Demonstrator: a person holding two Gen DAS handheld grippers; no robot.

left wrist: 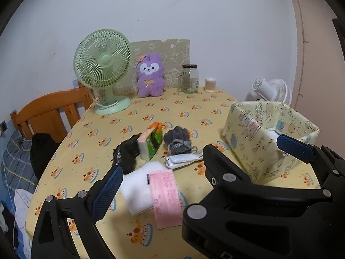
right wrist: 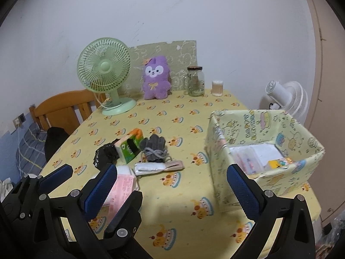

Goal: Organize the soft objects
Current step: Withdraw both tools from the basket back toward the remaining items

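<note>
A table covered with a yellow cloth printed with small cake figures (right wrist: 176, 116) is seen from both wrist cameras. The left gripper (left wrist: 200, 159) is held above the near part of the table with its blue-padded fingers wide apart, and nothing is held between them. The right gripper (right wrist: 172, 185) is also held above the table, fingers wide apart and empty. Below the left gripper a folded white towel with a pink paper band (left wrist: 151, 192) is lying on the cloth. Just behind it a flat white packet (left wrist: 183, 160), a pair of grey knitted gloves (left wrist: 177, 143), a green and orange tissue pack (left wrist: 152, 140) and a crumpled black cloth (left wrist: 126, 153) are grouped close together. On the right side an open fabric box with a pale yellow cartoon print (right wrist: 217, 151) is placed, and white folded items and a small yellow pack are seen inside it. At the far edge a purple plush toy (right wrist: 156, 79) is leaned against a board, between a green desk fan (right wrist: 104, 69) and a glass jar with a dark lid (right wrist: 195, 81).
</note>
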